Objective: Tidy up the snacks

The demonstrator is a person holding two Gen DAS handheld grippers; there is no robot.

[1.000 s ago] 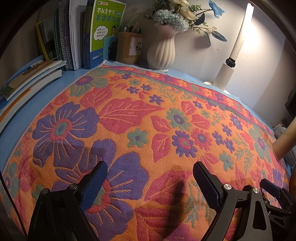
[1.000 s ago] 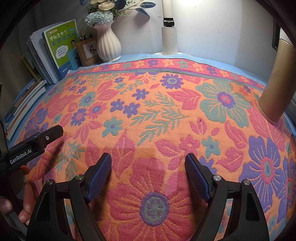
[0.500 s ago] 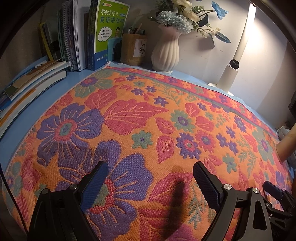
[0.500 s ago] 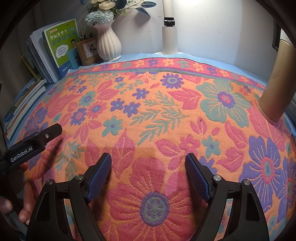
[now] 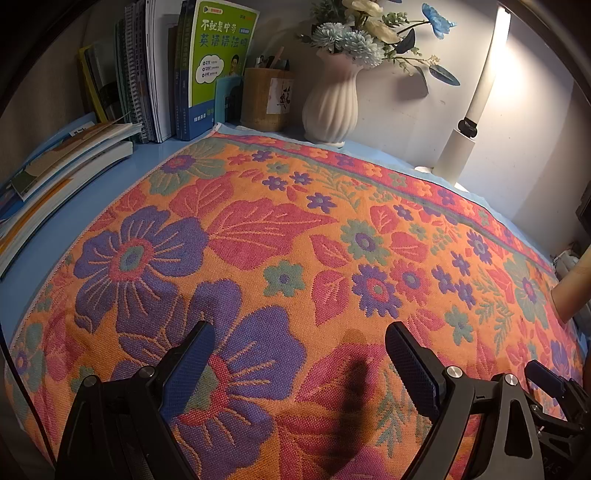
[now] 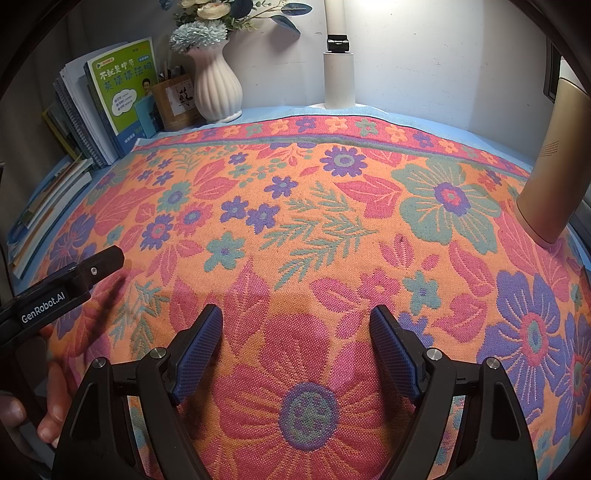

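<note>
The tops of the standing books [image 5: 155, 70] at the far left are cut off by the picture's top edge. The flowers [image 6: 207, 18] in the white vase [image 6: 218, 85] are cut off at the top too. The lamp [image 6: 339, 55] is seen only partly; its top is lost in the glare. The gold thing [image 6: 550, 166] at the right is cut by the edge, and what it is cannot be told. Most of the table [image 5: 48, 236] is hidden under the flowered cloth [image 5: 277, 229]. Only fingertips [image 6: 55, 413] are seen at the near left; the rest of the hand is cut off. The things in the brown cup [image 5: 267, 99] are too small to tell.
</note>
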